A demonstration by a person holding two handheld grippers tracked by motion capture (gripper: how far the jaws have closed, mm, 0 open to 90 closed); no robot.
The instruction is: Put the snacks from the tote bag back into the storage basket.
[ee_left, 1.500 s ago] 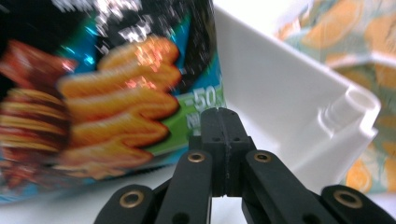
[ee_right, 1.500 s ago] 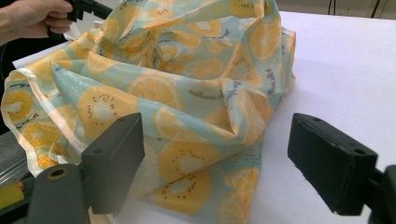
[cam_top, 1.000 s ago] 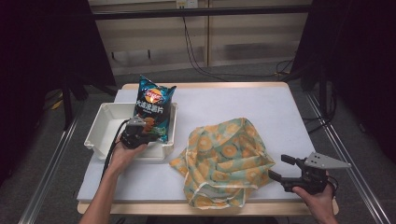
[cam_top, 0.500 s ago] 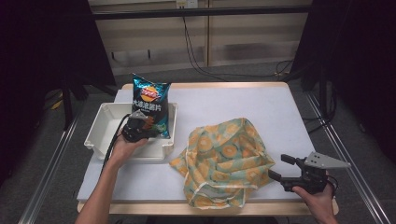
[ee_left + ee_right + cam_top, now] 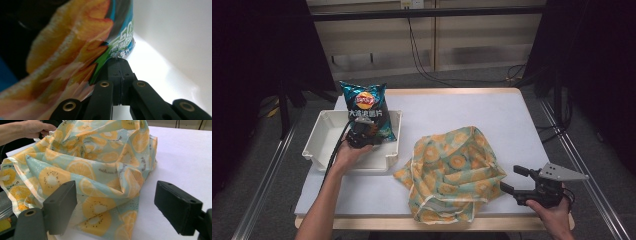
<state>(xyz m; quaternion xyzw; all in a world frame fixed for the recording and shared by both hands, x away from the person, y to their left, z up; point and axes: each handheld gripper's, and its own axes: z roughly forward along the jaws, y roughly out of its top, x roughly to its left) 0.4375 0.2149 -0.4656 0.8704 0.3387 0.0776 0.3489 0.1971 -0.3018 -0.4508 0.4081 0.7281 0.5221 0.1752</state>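
**A:** From the high view, the left gripper [image 5: 360, 134] was clamped on the lower edge of the chip bag [image 5: 366, 111], which stood upright over the white bin [image 5: 319, 138], its bottom down inside the bin's right end.

**B:** And the right gripper [image 5: 516, 181]?

**A:** Its jaws stood wide apart, pointing at the fruit-print cloth bag [image 5: 452, 172], whose near corner lay just ahead of the fingertips on the table [image 5: 492, 115]. Nothing between them.

**B:** Left gripper view, then?

**A:** The two black fingers [image 5: 117, 75] were pressed together, pinching the chip bag [image 5: 70, 55] by its crimped seam right at the tips. The bag rose up and to the left of them; the bin's white wall [image 5: 175, 32] sat beyond, to the right.

**B:** Right gripper view?

**A:** Fingers [image 5: 61, 205] spread wide, gripping nothing. The cloth bag [image 5: 100, 165] was heaped just past them, one fold reaching in beside the left pad; the person's other hand [image 5: 32, 128] showed far off behind it.
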